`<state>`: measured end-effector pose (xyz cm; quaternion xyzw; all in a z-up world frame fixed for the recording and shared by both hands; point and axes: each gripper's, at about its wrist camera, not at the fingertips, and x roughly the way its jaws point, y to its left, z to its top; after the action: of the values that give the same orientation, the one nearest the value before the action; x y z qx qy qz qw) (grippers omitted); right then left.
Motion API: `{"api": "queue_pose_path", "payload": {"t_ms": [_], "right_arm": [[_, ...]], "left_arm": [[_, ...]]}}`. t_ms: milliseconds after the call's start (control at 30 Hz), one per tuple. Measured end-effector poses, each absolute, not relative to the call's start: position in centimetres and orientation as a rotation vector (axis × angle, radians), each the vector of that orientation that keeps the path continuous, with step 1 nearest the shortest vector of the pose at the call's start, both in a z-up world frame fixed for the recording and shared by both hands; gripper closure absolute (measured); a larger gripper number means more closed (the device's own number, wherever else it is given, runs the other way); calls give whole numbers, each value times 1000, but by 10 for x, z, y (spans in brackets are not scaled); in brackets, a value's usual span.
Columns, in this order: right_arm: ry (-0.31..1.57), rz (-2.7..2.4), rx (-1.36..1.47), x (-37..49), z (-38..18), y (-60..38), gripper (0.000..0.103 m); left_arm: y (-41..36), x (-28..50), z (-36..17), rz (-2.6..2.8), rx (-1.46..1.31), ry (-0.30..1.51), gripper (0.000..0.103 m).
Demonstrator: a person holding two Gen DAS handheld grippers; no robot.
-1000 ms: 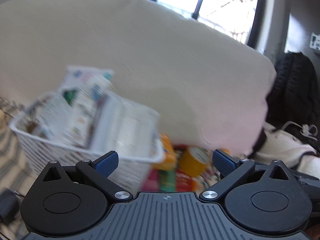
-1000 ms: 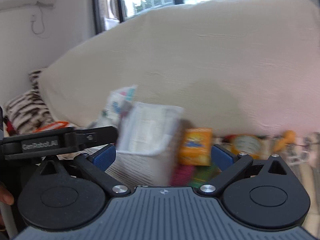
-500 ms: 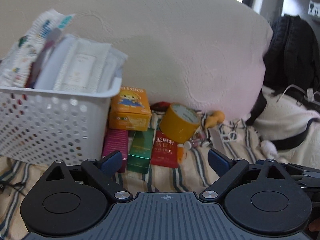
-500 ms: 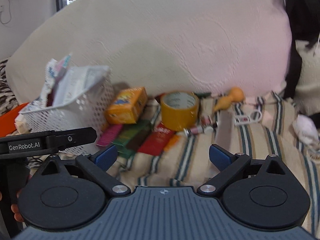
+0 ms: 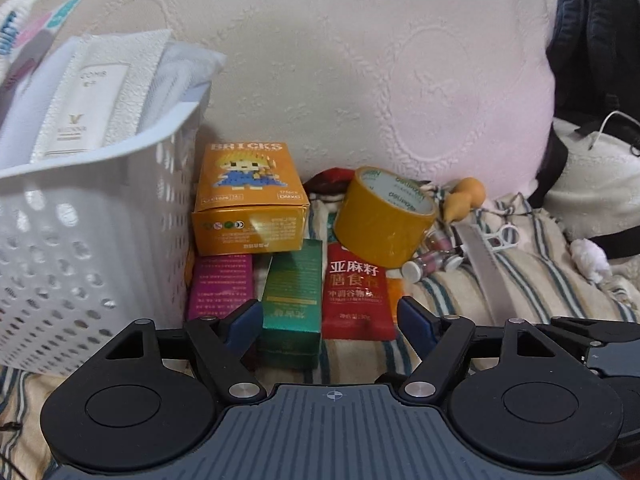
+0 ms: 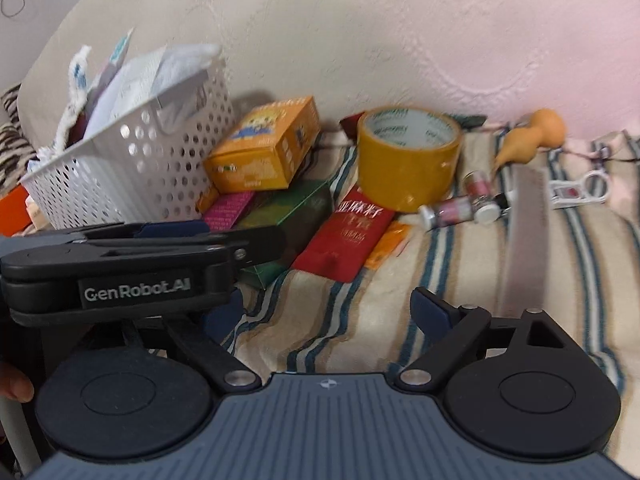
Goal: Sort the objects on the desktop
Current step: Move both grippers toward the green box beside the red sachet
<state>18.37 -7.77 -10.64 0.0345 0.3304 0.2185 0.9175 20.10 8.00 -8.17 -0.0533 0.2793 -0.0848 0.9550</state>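
Two handheld grippers hover over a striped blanket strewn with small goods, sorting barely begun by the look of it. The left gripper is spread wide and empty, aimed at a green box lying between a magenta box and a red sachet. The right gripper is likewise spread and holds nothing.

A white basket at the blanket's left edge already carries paper packets, one marked with a gold "V". Everything else appears still to be sorted: an orange box lettered "BRICKS" and "DMXC", leaning on the basket and resting atop the flat boxes; a yellow tape roll just beside it, partly on the sachet; two small vials; a grey comb; an orange gourd-shaped piece against the cushion behind.

The sachet bears Chinese characters; the left gripper's side reads "GenRobot.AI".
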Motion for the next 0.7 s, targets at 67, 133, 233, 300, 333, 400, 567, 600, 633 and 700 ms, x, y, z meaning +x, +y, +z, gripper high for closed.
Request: {"api": "queue_pose_path", "payload": {"t_ms": [67, 133, 233, 300, 333, 400, 567, 600, 633, 700], "right_arm": [[678, 449, 74, 186, -107, -78, 11], [675, 447, 77, 187, -107, -80, 11], [676, 445, 69, 188, -109, -82, 11], [685, 438, 66, 191, -111, -83, 11], [691, 430, 64, 192, -112, -84, 11], [696, 427, 67, 194, -113, -85, 11], [700, 417, 63, 196, -112, -86, 11], [699, 420, 64, 196, -112, -86, 11], [697, 421, 63, 196, -112, -86, 11], [692, 431, 58, 195, -111, -84, 11]], "left_arm": [[78, 208, -85, -170, -104, 579, 19], [75, 213, -87, -163, -84, 578, 17], [71, 220, -90, -163, -75, 584, 15], [67, 223, -92, -167, -60, 583, 14], [67, 223, -92, -170, -58, 583, 13], [68, 224, -92, -190, -76, 581, 14], [70, 222, -88, -306, -141, 581, 22], [66, 222, -87, -320, -129, 583, 23], [63, 221, -86, -308, -103, 583, 24], [66, 216, -85, -260, -98, 576, 22]]}}
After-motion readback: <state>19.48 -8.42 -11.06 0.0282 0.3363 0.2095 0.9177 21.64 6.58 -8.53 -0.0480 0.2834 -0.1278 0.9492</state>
